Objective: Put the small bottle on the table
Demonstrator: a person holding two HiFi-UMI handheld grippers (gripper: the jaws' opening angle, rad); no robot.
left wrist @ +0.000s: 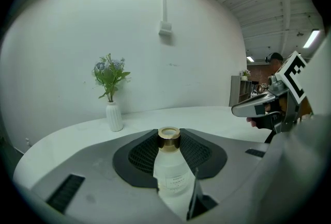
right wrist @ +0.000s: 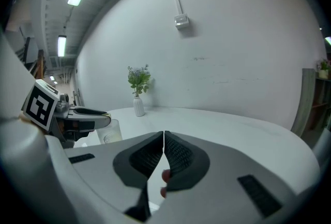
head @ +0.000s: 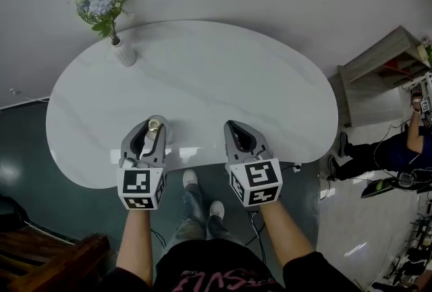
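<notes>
Two grippers hang over the near edge of the table (head: 202, 68), and only one of them matters right now. The left gripper (head: 150, 132) is clamped on the small bottle (left wrist: 170, 171), with the jaws squeezing its clear body just under the gold cap (left wrist: 168, 137). The bottle stands straight up, long axis vertical, mouth on top. The right gripper (right wrist: 163, 137) has its jaws pressed together on nothing and sits beside the left one, on the side away from the vase (head: 123, 52).

Going off the vase, the bottle is well apart from it, across the tabletop toward the person and a bit to the vase's right in the head view. Bare white tabletop lies between them.

What the next move turns on, I'd say, is that the bottle is already in the left jaws with its base facing the tabletop. So it should be a plain lower-and-let-go, no tilting. I can't tell whether the base is touching the surface yet, since no view shows that contact. It's pretty close to the near rim, so I'd shift it toward the vase a little before opening up.
</notes>
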